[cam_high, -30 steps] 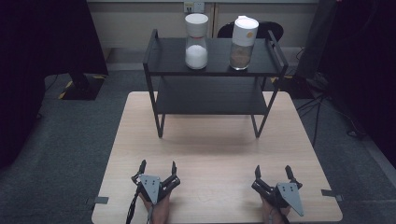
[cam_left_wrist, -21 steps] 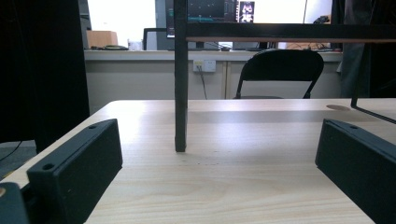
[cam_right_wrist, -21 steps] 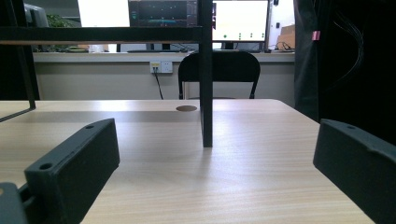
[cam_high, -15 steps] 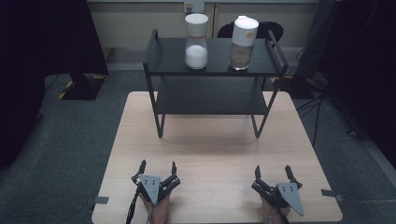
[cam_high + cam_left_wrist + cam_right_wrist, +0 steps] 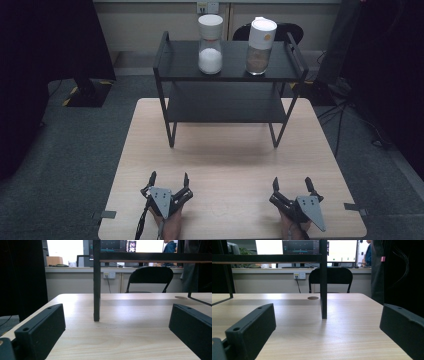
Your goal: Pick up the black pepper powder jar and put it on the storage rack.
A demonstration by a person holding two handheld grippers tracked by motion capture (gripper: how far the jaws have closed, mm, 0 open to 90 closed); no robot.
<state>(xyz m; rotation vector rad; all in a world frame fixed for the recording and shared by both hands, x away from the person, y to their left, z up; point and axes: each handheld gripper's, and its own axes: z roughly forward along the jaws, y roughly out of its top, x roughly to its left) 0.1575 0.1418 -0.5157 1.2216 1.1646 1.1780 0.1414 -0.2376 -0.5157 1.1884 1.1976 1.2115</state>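
Note:
A black two-level shelf rack (image 5: 227, 102) stands on the far half of the wooden table (image 5: 225, 165). On its top level sit a clear jar of white grains (image 5: 210, 44) with a white lid and a taller white-lidded jar of brown contents (image 5: 261, 40). My left gripper (image 5: 169, 180) rests open near the table's front edge at the left, its jaws wide apart, nothing between them. My right gripper (image 5: 292, 183) rests open at the front right, also empty. A rack leg (image 5: 96, 285) stands ahead in the left gripper view, another rack leg (image 5: 323, 282) in the right gripper view.
A black folding chair (image 5: 149, 277) stands behind the table, in front of a low counter with screens (image 5: 307, 246). A person's blue sleeve (image 5: 170, 246) shows far back. Dark partitions (image 5: 45, 45) flank the table. Bare wood lies between the grippers and the rack.

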